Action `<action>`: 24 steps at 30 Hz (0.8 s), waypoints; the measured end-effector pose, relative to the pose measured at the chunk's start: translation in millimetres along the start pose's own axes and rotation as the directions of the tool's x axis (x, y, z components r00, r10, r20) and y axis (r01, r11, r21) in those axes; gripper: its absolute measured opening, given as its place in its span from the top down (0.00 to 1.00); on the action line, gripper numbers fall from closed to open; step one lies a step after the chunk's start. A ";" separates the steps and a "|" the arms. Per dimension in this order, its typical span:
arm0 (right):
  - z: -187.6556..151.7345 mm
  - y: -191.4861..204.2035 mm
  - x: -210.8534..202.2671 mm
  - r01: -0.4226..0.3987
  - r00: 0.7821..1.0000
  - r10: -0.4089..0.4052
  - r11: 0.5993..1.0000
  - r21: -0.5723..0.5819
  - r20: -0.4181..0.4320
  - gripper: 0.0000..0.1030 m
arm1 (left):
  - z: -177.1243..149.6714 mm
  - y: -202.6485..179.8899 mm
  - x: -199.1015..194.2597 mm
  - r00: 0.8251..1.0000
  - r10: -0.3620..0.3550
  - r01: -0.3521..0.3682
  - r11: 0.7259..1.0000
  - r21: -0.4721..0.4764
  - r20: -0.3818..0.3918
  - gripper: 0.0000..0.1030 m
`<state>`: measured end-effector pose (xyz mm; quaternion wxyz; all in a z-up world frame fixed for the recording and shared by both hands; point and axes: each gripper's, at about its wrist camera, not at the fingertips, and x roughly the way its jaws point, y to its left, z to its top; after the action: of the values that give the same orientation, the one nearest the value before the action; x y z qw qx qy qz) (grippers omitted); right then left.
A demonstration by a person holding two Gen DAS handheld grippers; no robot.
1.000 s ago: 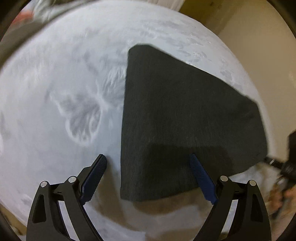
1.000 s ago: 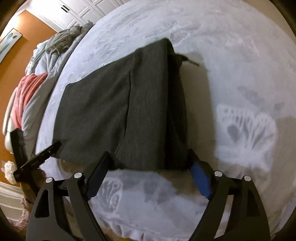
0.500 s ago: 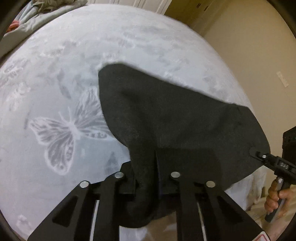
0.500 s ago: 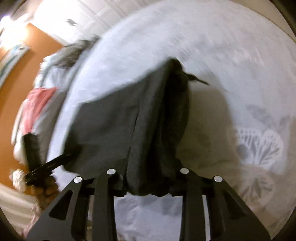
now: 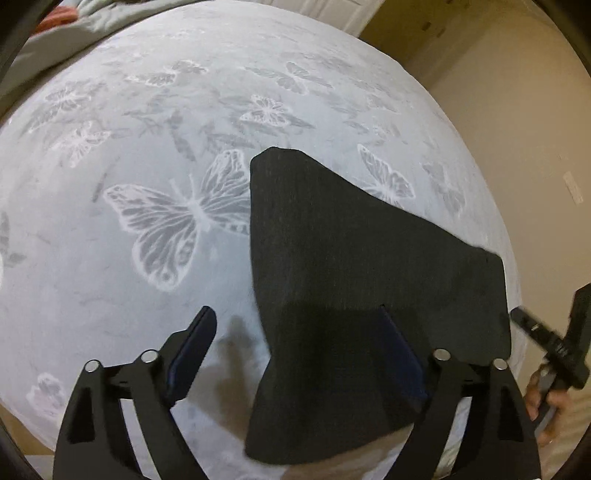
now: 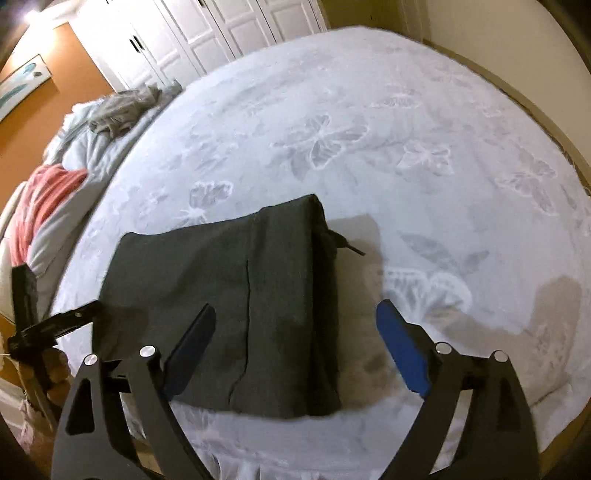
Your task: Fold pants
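the dark folded pants (image 5: 354,266) lay flat at the near edge of the butterfly bedspread (image 5: 155,155); both the left gripper (image 5: 299,343) and right gripper (image 6: 295,339) had just been opening, stood wide, gripping nothing.

Dark grey pants (image 6: 236,306), folded, flat near blanket (image 6: 388,129) edge

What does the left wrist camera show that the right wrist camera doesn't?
Only the left wrist view: the open left gripper, a beige wall.
Only the right wrist view: the open right gripper, white closet doors, an orange wall, a pink cloth.
Both: the dark pants lying folded on the butterfly bedspread, released, both jaws having just opened.
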<state>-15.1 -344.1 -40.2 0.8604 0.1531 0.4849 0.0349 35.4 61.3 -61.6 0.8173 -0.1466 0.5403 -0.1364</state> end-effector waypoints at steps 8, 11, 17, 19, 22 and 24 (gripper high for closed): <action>14.2 26.0 1.8 -0.181 0.983 0.181 0.983 0.004 0.013 0.75 | 26.1 -17.9 -6.4 0.987 -0.158 0.157 0.983 0.095 0.008 0.86; 12.8 37.4 -44.2 -0.264 0.955 0.270 0.963 -0.063 0.124 0.69 | 26.1 -11.8 -49.1 0.978 -0.173 0.156 0.977 0.144 0.114 0.82; -23.1 -10.8 16.0 -0.044 0.990 0.051 0.998 0.055 -0.135 0.33 | 4.4 34.6 -13.7 1.000 0.008 -0.007 0.999 0.039 -0.023 0.57; -26.4 -21.6 12.3 -0.124 0.981 0.138 0.987 0.106 -0.134 0.33 | -6.9 37.3 -10.9 0.999 0.007 -0.005 0.998 0.057 -0.043 0.45; -27.0 -23.0 5.9 -0.110 0.986 0.118 0.991 0.075 -0.118 0.32 | -23.5 36.5 -10.8 0.999 0.021 -0.018 0.997 0.081 -0.047 0.38; -29.9 -25.4 9.5 -0.135 0.979 0.147 0.987 0.090 -0.143 0.32 | -20.4 33.7 -1.8 0.999 0.028 -0.024 0.996 0.083 -0.045 0.33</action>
<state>-37.6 -359.4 -70.0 0.8103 0.2184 0.5366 0.0879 18.0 91.1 -80.8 0.8116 -0.1025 0.5550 -0.1511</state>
